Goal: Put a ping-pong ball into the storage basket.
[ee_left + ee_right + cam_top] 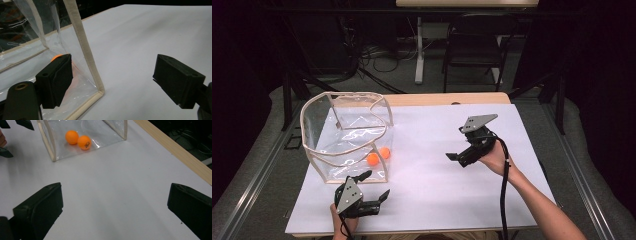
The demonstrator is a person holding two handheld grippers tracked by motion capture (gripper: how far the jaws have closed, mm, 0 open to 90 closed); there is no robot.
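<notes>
Basically, white table [452,200] first, with a wooden strip along its far edge. On it stands the clear bag [344,135], the landmark: see-through plastic, cream piping on the edges, mouth up and gaping, probably propped open so things can go in or out from above. Right of the bag, well apart, the right gripper [461,156] hangs over bare table, jaws spread wide and holding nothing; its own view looks toward the bag, so it seems to be lining up for a reach. Just in front of the bag's near corner sits the left gripper [374,187], jaws also released and empty. In the left gripper view one jaw lies close against the bag's clear wall and the cream corner seam [85,52] stands between the two jaws, so it looks set to pinch that edge and steady the bag. Smallest: two orange balls [78,140] lie inside the bag on its floor, touching each other, near the corner closest to the left gripper. Not gripped by anything.
</notes>
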